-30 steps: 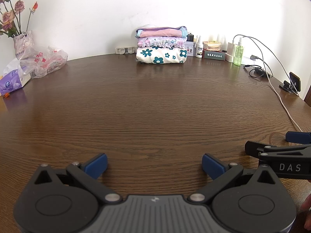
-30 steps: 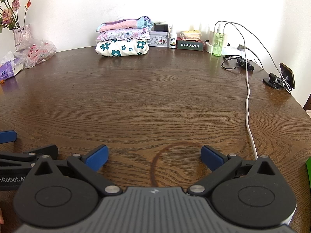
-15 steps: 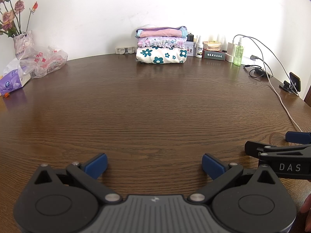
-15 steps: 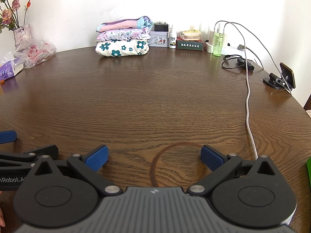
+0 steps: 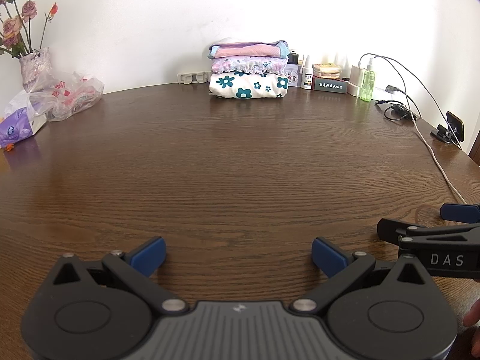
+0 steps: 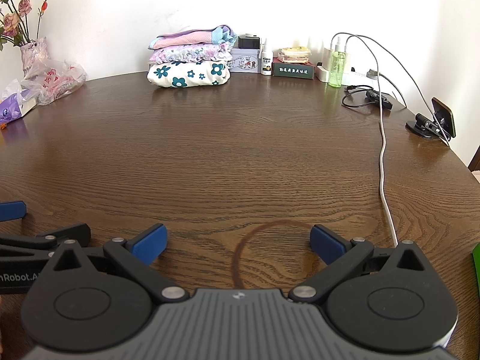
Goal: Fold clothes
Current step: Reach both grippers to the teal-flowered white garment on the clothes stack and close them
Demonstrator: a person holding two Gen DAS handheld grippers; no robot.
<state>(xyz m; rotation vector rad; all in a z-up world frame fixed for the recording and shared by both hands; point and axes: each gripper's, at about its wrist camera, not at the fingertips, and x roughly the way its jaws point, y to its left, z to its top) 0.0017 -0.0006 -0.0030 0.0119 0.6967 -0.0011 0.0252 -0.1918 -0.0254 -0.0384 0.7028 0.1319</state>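
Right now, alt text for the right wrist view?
The right gripper sits open and empty over a bare brown table. Three folded clothes are stacked at the far edge by the wall, bottles and boxes beside them, a white cable running down the right.

The right hand-held gripper (image 6: 238,241) sits low over the dark wooden surface (image 6: 240,150), jaws spread wide with nothing between them, above a ring stain (image 6: 240,249). Part of the left hand-held gripper (image 6: 45,237) shows just beside it. Three folded clothes (image 6: 190,60) are stacked at the far edge by the wall; a white cable (image 6: 382,150) runs along the right.
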